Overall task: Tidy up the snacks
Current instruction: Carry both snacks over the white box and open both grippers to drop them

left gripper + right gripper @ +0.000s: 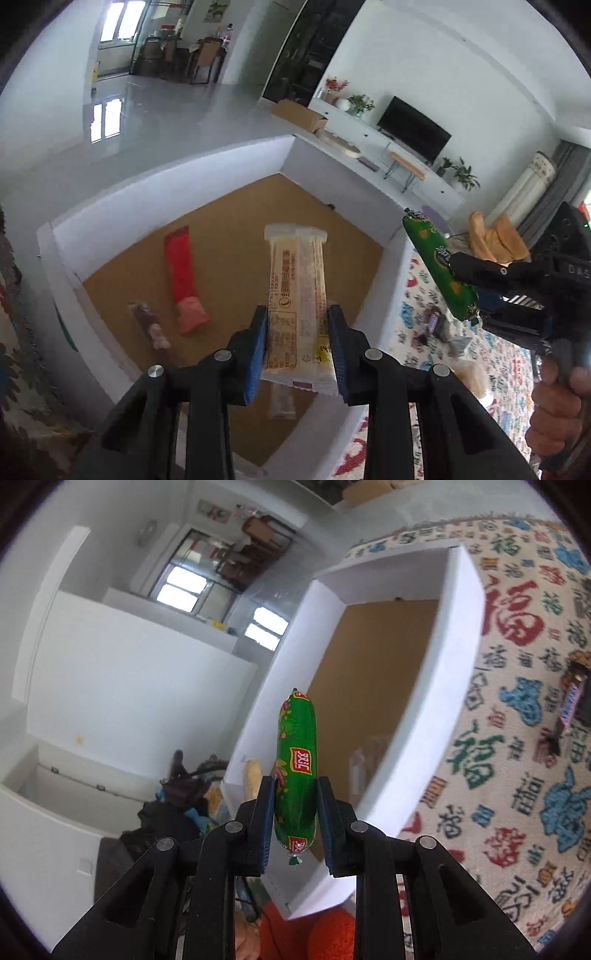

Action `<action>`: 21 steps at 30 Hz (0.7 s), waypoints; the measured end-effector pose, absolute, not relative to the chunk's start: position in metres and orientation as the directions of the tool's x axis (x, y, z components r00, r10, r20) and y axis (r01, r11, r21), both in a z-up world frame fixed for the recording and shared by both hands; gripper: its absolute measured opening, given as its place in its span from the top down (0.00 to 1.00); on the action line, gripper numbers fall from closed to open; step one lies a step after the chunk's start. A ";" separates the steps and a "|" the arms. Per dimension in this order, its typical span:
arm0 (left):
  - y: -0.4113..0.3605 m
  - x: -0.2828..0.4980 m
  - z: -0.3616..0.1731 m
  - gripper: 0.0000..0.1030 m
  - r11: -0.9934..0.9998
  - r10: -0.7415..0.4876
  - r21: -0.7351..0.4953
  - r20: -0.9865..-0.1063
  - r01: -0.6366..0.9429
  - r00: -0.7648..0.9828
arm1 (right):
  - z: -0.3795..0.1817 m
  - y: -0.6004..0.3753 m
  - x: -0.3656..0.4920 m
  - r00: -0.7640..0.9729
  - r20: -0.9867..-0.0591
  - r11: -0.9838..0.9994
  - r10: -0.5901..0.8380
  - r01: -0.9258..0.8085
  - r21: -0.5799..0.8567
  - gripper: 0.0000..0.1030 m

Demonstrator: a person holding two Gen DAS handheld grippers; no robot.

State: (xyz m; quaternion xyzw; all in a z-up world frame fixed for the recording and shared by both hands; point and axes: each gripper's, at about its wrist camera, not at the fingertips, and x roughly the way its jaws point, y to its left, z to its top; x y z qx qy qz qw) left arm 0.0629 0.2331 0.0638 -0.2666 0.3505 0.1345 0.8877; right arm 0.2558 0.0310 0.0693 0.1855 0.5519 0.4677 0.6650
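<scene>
1. Left tool (pixel 297 328): its two blue-padded fingers (pixel 256 350) pinch the lower part of a pale cream snack packet (pixel 297 280), held at the lower centre of the left wrist view with its crimped end pointing up the frame.
2. White box (pixel 66 280): an open, white-walled container with a brown cardboard-coloured floor, filling the middle of the left wrist view directly behind the cream packet.
3. Box contents: a red snack packet (pixel 183 280) lies on the box floor left of centre; a smaller dark-and-pink wrapped snack (pixel 149 325) lies just beside it, lower left. A further pale wrapper shows on the floor below the held packet, partly hidden by the tool.
4. Right tool (pixel 295 801): its black fingers (pixel 266 812) are pressed onto the lower half of a green sausage stick (pixel 297 753) with red label patches, which stands nearly upright at the centre of the right wrist view; its twisted end hangs just below the fingers.
5. In the left wrist view the same right tool (pixel 467 291) appears at the right edge, holding the green sausage stick (pixel 436 266) tilted, beside the box's right wall.
6. White box (pixel 436 716) in the right wrist view: seen at a tilt behind the sausage stick, right of centre.
7. Patterned cloth (pixel 517 738): a cream cover printed with red, blue and green characters lies over the surface under the box.
8. Loose wrapped snacks (pixel 430 325) lie on the cloth to the right of the box, below the sausage stick in the left wrist view.
</scene>
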 end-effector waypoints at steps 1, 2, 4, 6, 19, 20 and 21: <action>0.240 0.064 0.060 0.51 0.821 0.051 -0.372 -0.708 -0.433 0.704 | 0.069 0.047 0.251 -0.050 -0.569 0.491 0.821 -0.445 0.748 0.75; 0.246 0.065 0.057 0.26 0.817 0.049 -0.370 -0.720 -0.442 0.692 | 0.069 0.061 0.245 -0.052 -0.580 0.490 0.813 -0.479 0.729 0.73; 0.254 0.060 0.053 0.11 0.804 0.073 -0.372 -0.713 -0.464 0.697 | 0.070 0.081 0.237 -0.040 -0.604 0.494 0.796 -0.533 0.687 0.65; 0.256 0.051 0.050 0.10 0.797 0.088 -0.376 -0.703 -0.473 0.705 | 0.077 0.087 0.232 -0.018 -0.605 0.489 0.796 -0.572 0.659 0.63; 0.117 0.063 0.064 0.02 0.901 -0.168 -0.407 -0.645 -0.149 0.746 | 0.073 -0.110 0.225 0.606 -0.665 0.835 0.438 -0.548 0.050 0.34; 0.101 0.068 0.061 0.02 0.909 -0.197 -0.402 -0.651 -0.113 0.733 | 0.063 -0.137 0.231 0.628 -0.679 0.869 0.381 -0.494 0.030 0.34; 0.085 0.074 0.056 0.02 0.915 -0.223 -0.394 -0.663 -0.080 0.714 | 0.053 -0.166 0.236 0.638 -0.696 0.899 0.329 -0.437 0.024 0.34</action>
